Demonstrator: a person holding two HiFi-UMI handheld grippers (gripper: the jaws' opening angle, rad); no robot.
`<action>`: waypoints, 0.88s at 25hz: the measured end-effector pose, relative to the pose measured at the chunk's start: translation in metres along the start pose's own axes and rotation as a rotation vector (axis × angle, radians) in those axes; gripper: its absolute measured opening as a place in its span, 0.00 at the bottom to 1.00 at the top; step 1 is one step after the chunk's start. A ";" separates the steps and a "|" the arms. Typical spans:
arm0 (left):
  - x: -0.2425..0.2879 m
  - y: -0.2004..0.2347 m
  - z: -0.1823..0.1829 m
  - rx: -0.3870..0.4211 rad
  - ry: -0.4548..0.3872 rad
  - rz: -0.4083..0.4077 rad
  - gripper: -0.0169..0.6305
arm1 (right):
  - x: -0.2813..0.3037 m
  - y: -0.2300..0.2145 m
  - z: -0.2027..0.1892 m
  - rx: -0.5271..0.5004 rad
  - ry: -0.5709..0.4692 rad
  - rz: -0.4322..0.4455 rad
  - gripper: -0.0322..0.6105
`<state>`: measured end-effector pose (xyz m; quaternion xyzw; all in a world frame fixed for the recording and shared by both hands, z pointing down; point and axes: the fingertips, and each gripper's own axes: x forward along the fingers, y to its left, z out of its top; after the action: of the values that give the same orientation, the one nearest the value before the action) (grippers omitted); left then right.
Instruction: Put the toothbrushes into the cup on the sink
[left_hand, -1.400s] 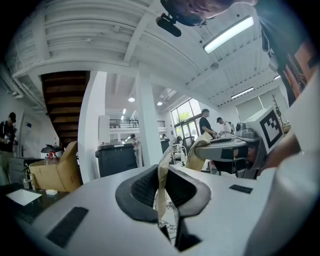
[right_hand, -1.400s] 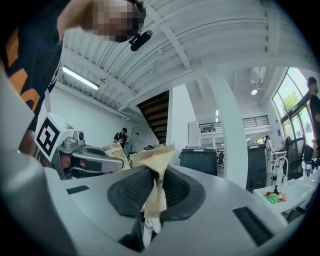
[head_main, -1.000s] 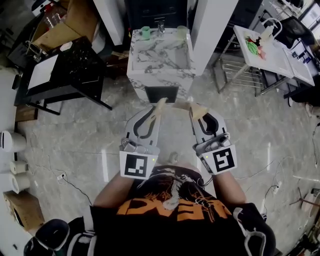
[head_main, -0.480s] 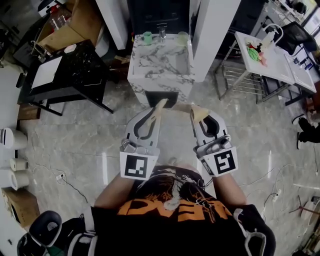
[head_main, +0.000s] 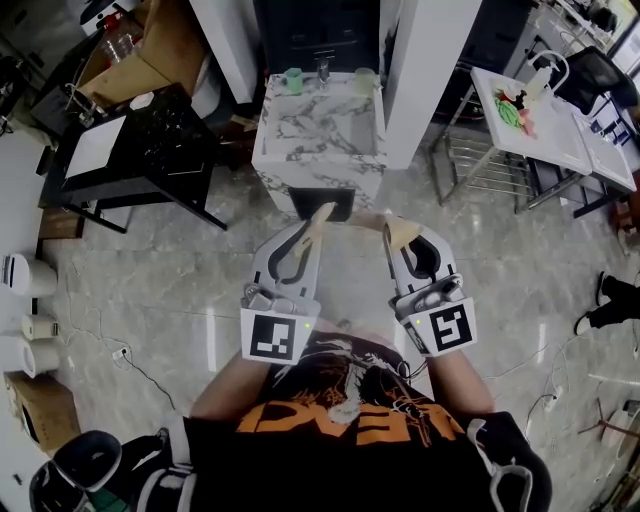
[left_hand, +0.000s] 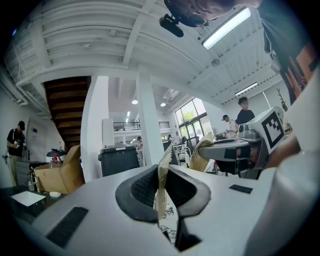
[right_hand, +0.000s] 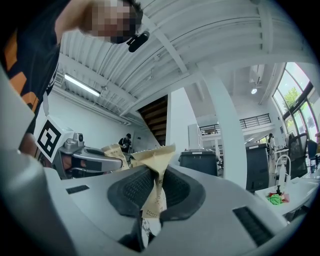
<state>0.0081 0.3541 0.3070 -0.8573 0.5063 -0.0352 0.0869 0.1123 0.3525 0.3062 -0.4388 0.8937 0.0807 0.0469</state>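
Note:
My left gripper (head_main: 318, 216) is shut on a tan paper-wrapped toothbrush (head_main: 321, 212), held upright in front of the person's chest. My right gripper (head_main: 396, 232) is shut on a second wrapped toothbrush (head_main: 402, 229) at the same height. In the left gripper view the wrapper (left_hand: 163, 172) stands pinched between the dark pads. In the right gripper view the other wrapper (right_hand: 156, 165) sticks up crumpled from the pads. Ahead stands the marble sink (head_main: 268, 135), with a green cup (head_main: 293, 79) at its back left and a pale cup (head_main: 364, 77) at its back right.
A faucet (head_main: 323, 67) sits between the two cups. A black table (head_main: 150, 140) stands left of the sink; a white pillar (head_main: 425, 60), a wire rack (head_main: 480, 155) and a white table (head_main: 545, 110) stand to its right. Cables (head_main: 130, 365) lie on the marble floor.
Both grippers keep their hold and their place before the chest. The view has shifted a little, so the sink sits slightly lower in the picture.

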 end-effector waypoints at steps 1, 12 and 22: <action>0.003 0.000 -0.001 0.012 0.002 -0.005 0.10 | 0.002 -0.002 -0.001 -0.001 0.002 0.000 0.14; 0.065 0.049 -0.030 0.027 0.022 -0.046 0.10 | 0.065 -0.037 -0.026 -0.012 0.047 -0.028 0.14; 0.158 0.147 -0.053 -0.007 0.011 -0.089 0.10 | 0.188 -0.083 -0.045 0.003 0.076 -0.075 0.14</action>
<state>-0.0496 0.1407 0.3276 -0.8789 0.4684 -0.0419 0.0796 0.0625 0.1476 0.3129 -0.4747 0.8779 0.0611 0.0165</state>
